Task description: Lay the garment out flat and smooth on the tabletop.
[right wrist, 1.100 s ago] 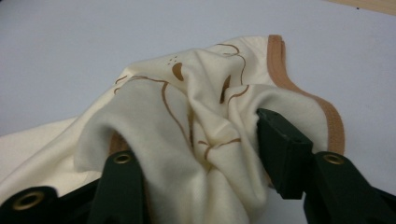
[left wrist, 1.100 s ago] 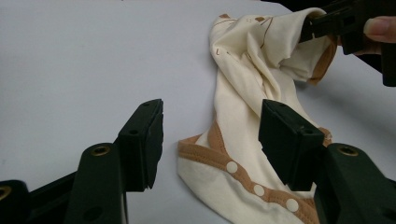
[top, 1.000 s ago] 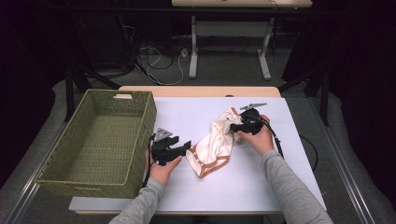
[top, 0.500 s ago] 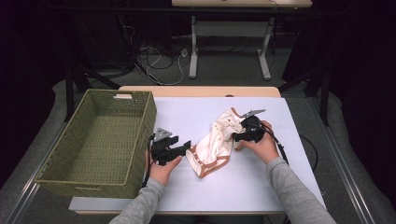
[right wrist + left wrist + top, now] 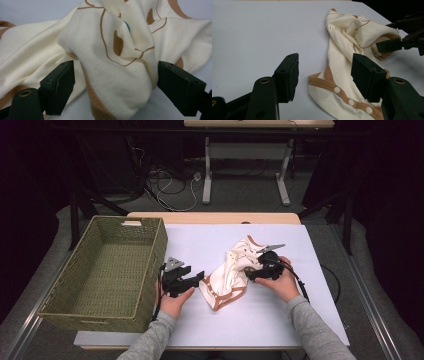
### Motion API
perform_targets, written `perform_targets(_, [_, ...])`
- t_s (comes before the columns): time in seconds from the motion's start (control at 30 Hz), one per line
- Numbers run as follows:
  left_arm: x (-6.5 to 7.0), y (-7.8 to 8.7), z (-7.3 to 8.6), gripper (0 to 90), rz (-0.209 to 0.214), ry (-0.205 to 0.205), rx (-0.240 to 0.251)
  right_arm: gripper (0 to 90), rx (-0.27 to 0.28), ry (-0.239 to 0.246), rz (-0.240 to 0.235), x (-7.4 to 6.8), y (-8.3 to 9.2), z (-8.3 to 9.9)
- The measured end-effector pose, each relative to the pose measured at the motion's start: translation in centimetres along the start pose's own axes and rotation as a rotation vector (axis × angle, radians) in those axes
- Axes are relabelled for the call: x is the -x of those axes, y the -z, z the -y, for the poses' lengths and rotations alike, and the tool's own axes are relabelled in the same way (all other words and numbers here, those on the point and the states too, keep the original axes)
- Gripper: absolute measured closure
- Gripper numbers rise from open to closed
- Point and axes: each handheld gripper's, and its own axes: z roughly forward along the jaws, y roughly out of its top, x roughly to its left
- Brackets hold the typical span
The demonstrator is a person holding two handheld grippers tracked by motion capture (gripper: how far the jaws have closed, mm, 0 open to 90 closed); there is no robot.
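Observation:
A cream baby garment [image 5: 227, 272] with brown trim and white snaps lies crumpled on the white table [image 5: 200, 240]. My left gripper [image 5: 199, 279] rests on the table at the garment's lower left end. It is open, with the snap-lined hem [image 5: 337, 91] just beyond its fingertips. My right gripper [image 5: 251, 271] is at the garment's right side, and it also shows in the left gripper view [image 5: 392, 45]. Its jaws have just been opening. A printed fold of the garment [image 5: 112, 50] bulges between the right gripper's pads [image 5: 58, 87], which stand apart from it.
A green woven basket [image 5: 156, 255] stands on the table's left side, close beside my left hand. Bare table lies behind the garment and to its right. Desk legs and cables [image 5: 170, 190] are on the floor beyond the far edge.
My right hand has come toward the near edge and down a little, and the garment's raised right end has sunk onto the table. The left hand has not moved.

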Motion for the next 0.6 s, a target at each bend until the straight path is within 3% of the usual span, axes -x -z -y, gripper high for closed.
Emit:
perform_targets(0.3, [0.0, 0.0, 0.0, 39.5, -0.003, -0.001, -0.002, 15.2, 0.094, -0.003, 0.002, -1.0, 2.6, 0.3])
perform_targets(0.6, [0.1, 0.1, 0.1, 38.3, -0.016, -0.016, 0.002, 17.0, 0.141, 0.026, -0.043, -3.7, 5.2, 1.7])
